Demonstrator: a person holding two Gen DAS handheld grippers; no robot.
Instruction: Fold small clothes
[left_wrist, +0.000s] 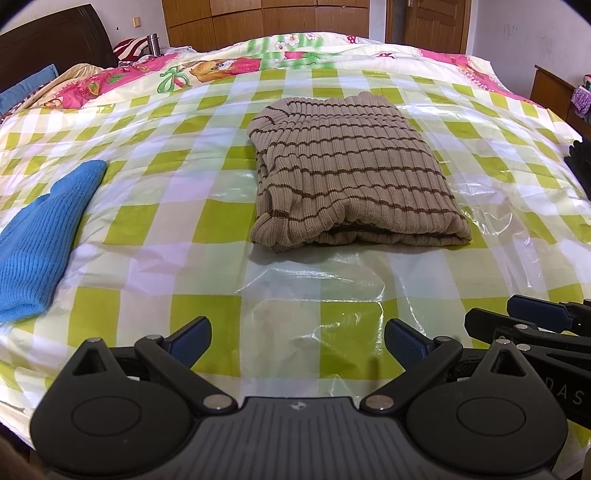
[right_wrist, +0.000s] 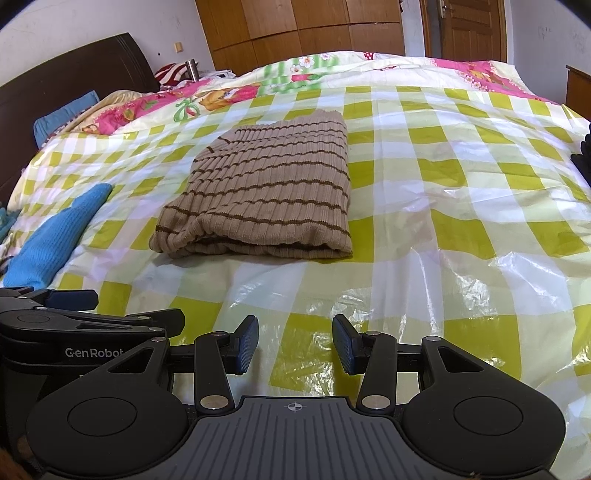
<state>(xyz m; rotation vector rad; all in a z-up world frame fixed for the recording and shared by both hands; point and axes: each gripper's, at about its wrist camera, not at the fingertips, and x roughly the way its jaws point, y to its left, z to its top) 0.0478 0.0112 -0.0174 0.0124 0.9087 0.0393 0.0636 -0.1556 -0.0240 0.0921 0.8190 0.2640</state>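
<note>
A tan ribbed sweater with thin brown stripes (left_wrist: 347, 173) (right_wrist: 266, 195) lies folded into a neat rectangle in the middle of the bed. My left gripper (left_wrist: 297, 341) hovers near the bed's front edge, well short of the sweater, its jaws wide open and empty. My right gripper (right_wrist: 295, 343) sits beside it on the right, jaws parted with nothing between them. Each gripper shows in the other's view: the right gripper (left_wrist: 532, 325) at the right edge, the left gripper (right_wrist: 74, 314) at the left edge. A blue knit garment (left_wrist: 40, 236) (right_wrist: 55, 232) lies at the left.
A green-and-white checked plastic sheet (left_wrist: 177, 221) (right_wrist: 461, 206) covers the bed, crinkled near the front. A pink cartoon quilt (left_wrist: 221, 66) lies at the far end. A dark headboard (right_wrist: 74, 70) stands at the left, a dark item (left_wrist: 581, 162) at the right edge.
</note>
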